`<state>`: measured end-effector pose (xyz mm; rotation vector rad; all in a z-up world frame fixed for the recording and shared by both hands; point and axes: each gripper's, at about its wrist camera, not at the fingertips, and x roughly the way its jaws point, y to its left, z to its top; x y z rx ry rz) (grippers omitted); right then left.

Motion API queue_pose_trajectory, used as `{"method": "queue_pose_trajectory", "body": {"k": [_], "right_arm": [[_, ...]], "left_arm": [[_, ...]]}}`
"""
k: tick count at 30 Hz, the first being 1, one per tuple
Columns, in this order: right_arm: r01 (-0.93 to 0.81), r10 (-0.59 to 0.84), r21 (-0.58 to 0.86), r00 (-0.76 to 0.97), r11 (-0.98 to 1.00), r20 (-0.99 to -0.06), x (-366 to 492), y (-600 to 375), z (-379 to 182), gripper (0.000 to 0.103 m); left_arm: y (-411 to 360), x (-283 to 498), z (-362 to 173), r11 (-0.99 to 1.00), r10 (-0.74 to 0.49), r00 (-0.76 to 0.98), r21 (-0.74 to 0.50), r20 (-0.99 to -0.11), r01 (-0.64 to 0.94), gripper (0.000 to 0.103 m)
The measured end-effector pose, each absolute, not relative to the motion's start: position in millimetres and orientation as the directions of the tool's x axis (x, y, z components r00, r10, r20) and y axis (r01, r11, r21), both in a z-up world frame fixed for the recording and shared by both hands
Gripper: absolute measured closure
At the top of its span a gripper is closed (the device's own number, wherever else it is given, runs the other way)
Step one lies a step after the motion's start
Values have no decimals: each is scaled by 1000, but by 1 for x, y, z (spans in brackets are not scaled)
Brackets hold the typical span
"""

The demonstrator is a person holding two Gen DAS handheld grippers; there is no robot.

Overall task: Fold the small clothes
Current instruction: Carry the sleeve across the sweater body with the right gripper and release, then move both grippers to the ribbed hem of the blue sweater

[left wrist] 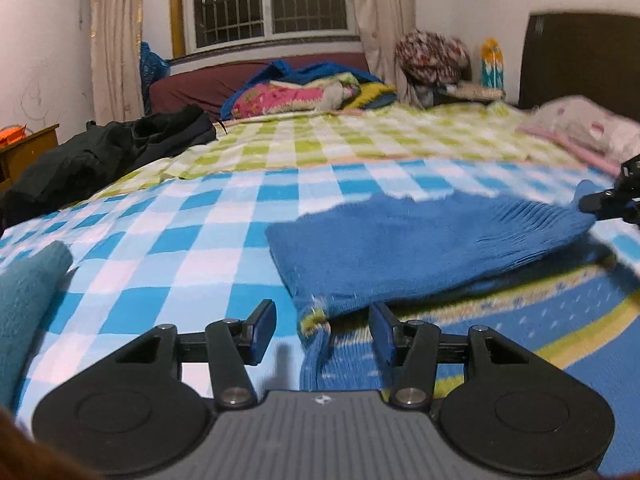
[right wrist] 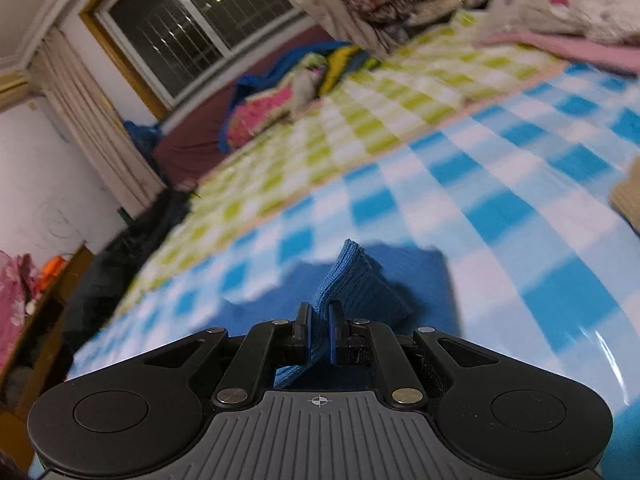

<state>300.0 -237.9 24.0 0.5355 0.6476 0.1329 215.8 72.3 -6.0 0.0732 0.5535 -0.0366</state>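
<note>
A blue knit garment (left wrist: 420, 252) lies partly folded on the checked bed cover (left wrist: 192, 232). The left hand-held gripper (left wrist: 322, 330) hovers wide open and grips nothing — its near corner sits between the pads. The right hand-held gripper (right wrist: 319, 334) is clamped on a ribbed edge, lifting it.

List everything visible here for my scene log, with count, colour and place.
blue knit garment: one, blue, on the bed, one edge lifted
striped cloth: one, blue with green and yellow bands, under the garment
checked bedcover: one, blue and white, green farther back
teal cloth: one, near left edge
black jacket: one, far left of bed
bedding pile: mixed colours, below the window
pillow: one, pink-white, far right
left gripper: black, open, at garment's near corner
right gripper: black, shut on garment
</note>
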Motion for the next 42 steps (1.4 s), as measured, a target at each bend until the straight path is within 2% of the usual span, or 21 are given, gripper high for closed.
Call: {"method": "queue_pose_trajectory", "body": {"k": [3,10,14,16,18,21,23,25,26,28,30,33,36,40,42], "right_arm": [[67,299,535,767,842,-568,293,-247,5,90],[93,357,632,757,770,-547,294,-258,-9,89],[122,389,681,743,723,-545,308,-259,-11,89],[121,392,679,738,724,-549,318,-253,-4,92],[83,401,686,758,723,-514,321,-246,10,93],[-37,417,698,825,715,-383,309,-239,41,94],[-91,401,681,861,726,-313,293,-240,51,94],[-70,375,659,864,749,-335,284,-244,40,93],[-47,362,636,854,770,-375,283,-245,32,93],[30,329,573,793,819,-512,288,-245,5,90],[77,327,573,756,816,-567,287,-249,-13,90],[93,336,611,765,786,-549,281,-257,-16,89],[93,304,588,785,803,-539,277,-259,-4,89],[114,140,417,836,902,-531,269,-249,20,89],[79,128,368,852,927,-508,271,-243,28,89]], "left_arm": [[71,217,-12,995,10,835,87,-551,46,47],[65,222,-9,994,21,836,103,-548,43,47],[58,228,-4,991,5,838,112,-545,67,47],[57,231,1,992,3,843,111,-537,67,47],[59,232,9,994,2,859,97,-512,55,47],[65,230,14,997,7,881,68,-473,28,45],[66,231,9,997,9,872,66,-490,27,44],[66,233,-2,996,15,852,80,-524,32,44],[65,233,-7,996,15,840,85,-543,37,44],[64,230,-12,994,11,827,93,-563,50,44],[64,226,-11,992,12,827,110,-562,60,44],[65,224,-4,990,19,836,130,-548,63,44],[66,226,7,992,13,855,113,-519,54,44],[61,235,14,994,2,869,99,-494,54,44],[55,243,14,993,-2,868,100,-497,60,44]]}}
